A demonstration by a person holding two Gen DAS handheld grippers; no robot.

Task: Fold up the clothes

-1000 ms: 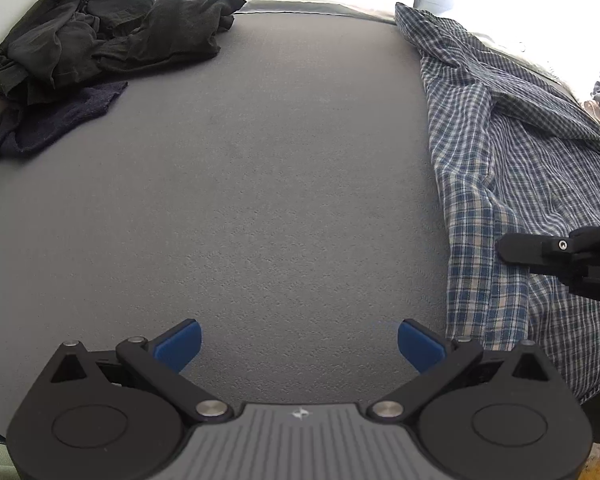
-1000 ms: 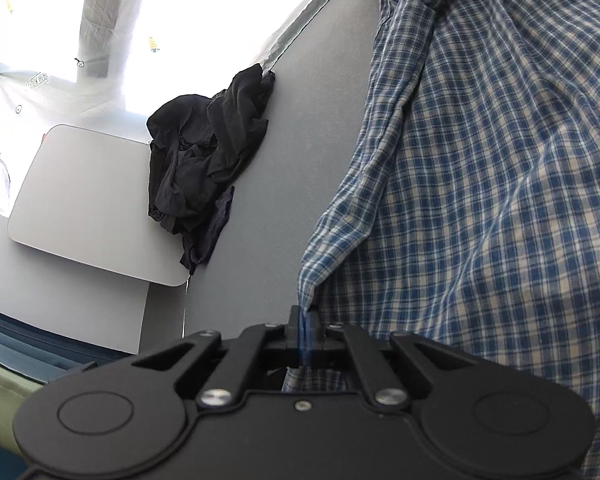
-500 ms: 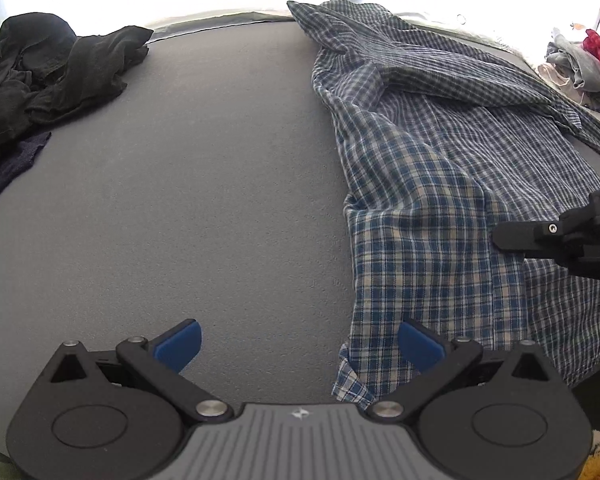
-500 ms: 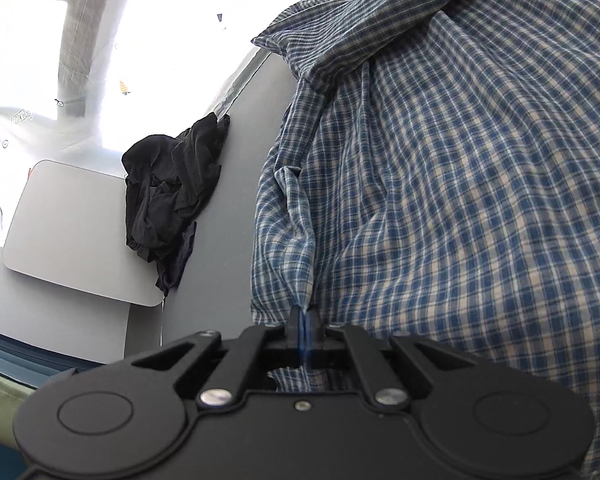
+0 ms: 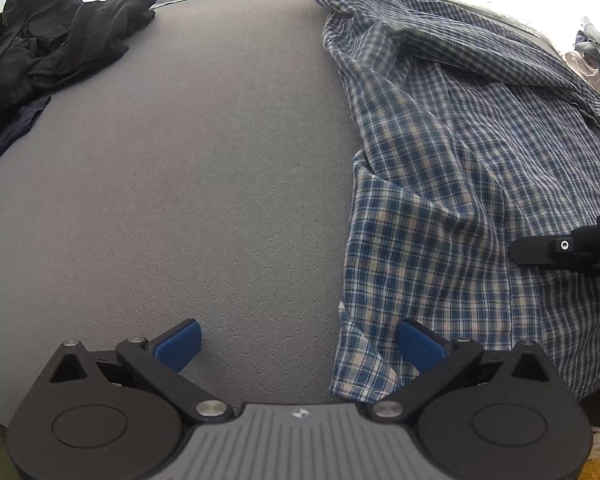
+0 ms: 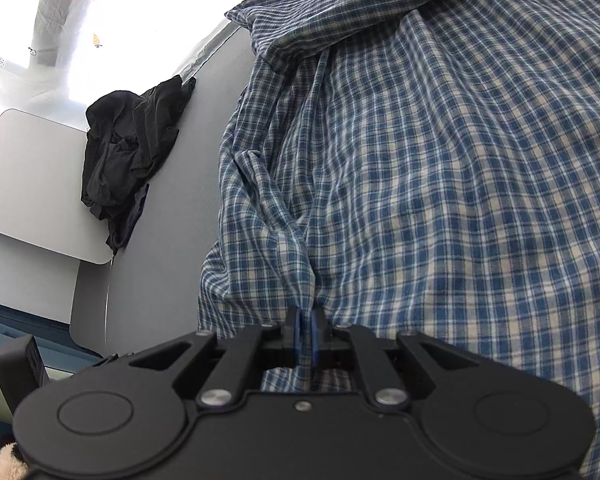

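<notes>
A blue and white plaid shirt (image 5: 460, 168) lies spread over the right half of the grey padded surface (image 5: 200, 160). My left gripper (image 5: 300, 344) is open just above the surface. The shirt's near left corner (image 5: 360, 360) lies between its blue pads, beside the right pad (image 5: 420, 344). My right gripper (image 6: 306, 332) pinches a gathered fold of the plaid shirt (image 6: 440, 200). Its jaws are opening, and the cloth still bunches between the pads. In the left wrist view the right gripper (image 5: 518, 250) reaches in over the shirt from the right edge.
A heap of black clothes (image 5: 52, 40) sits at the far left corner, also seen in the right wrist view (image 6: 132, 148). More crumpled clothes (image 5: 596, 48) lie at the far right. A pale grey board (image 6: 32, 184) stands beyond the surface's left side.
The shirt's left edge and corner have come in between my left gripper's fingers. The right gripper's pads, tight together before, now show a narrow gap filled with cloth.
</notes>
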